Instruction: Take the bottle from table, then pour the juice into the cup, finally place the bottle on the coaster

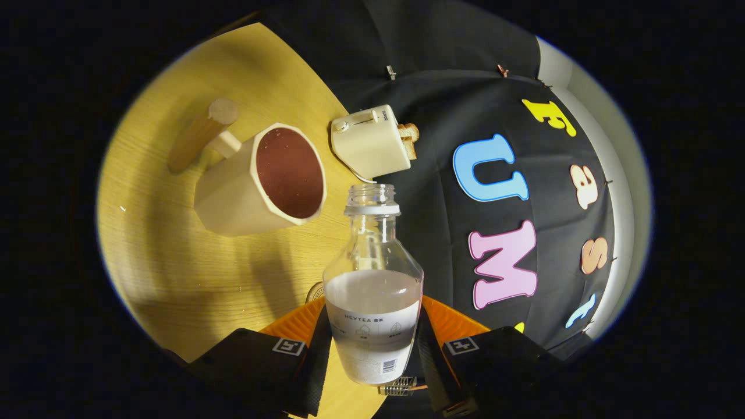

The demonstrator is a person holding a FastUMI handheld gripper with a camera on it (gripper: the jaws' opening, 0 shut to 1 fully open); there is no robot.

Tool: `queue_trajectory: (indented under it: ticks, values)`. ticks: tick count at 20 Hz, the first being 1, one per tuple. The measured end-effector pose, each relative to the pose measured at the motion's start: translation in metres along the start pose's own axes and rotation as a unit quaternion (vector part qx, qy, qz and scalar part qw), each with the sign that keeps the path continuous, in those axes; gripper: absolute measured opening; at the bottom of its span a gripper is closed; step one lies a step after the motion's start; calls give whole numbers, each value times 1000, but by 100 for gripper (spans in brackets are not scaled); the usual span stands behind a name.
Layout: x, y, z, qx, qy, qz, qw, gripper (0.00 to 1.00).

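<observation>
Gripper (372, 349) fingers clamped on uncapped bottle (373, 279), white liquid about halfway; cup (265, 180) on table (174, 262) far left of bottle neck, toaster (369, 142) beyond

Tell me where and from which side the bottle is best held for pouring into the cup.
As the gripper has it now: shut on the lower, straight-walled part of the bottle, a finger on either side. That wide labelled section gives flat purchase, while the shoulder tapers and would likely slip. The open neck points beyond the fingers toward the cup.
</observation>
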State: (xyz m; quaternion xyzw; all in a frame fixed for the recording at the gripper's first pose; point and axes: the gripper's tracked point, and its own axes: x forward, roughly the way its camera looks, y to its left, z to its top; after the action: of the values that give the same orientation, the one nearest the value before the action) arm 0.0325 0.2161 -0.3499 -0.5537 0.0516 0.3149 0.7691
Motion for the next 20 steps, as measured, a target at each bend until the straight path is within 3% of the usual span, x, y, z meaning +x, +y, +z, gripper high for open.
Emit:
queue_trajectory:
  ticks: [10,20]
  values:
    - [7,5,9,-94,-13,16,995,72]
    - [11,-9,9,-149,-20,4,989,71]
